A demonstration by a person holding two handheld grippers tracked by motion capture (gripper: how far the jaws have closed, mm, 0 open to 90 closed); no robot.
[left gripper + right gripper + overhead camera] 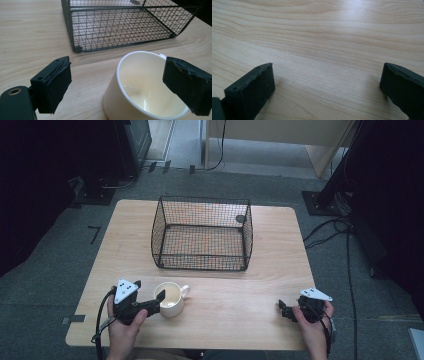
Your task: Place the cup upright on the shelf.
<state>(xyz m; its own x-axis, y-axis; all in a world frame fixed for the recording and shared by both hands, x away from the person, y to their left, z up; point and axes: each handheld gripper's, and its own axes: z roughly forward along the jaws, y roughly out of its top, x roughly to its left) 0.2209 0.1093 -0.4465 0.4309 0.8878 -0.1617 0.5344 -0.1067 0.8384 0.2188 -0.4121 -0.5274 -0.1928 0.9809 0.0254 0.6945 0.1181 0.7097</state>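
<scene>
High view: a cream mug (171,299) stands upright near the left front of the wooden surface (260,285), its handle pointing right. The left gripper (159,301) is at the mug's rim, fingers (53,83) spread wide, one seemingly outside the wall and one over the mouth, apparently positioned to pinch the rim; no grip yet. A wire basket (202,234) stands just beyond, likely the destination. The right gripper (283,309) rests well apart at the right front, fingers wide, holding nothing.

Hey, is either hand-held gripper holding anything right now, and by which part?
Nothing is held. The left hand-held gripper is open around the cup; the right hand-held gripper is open.
</scene>
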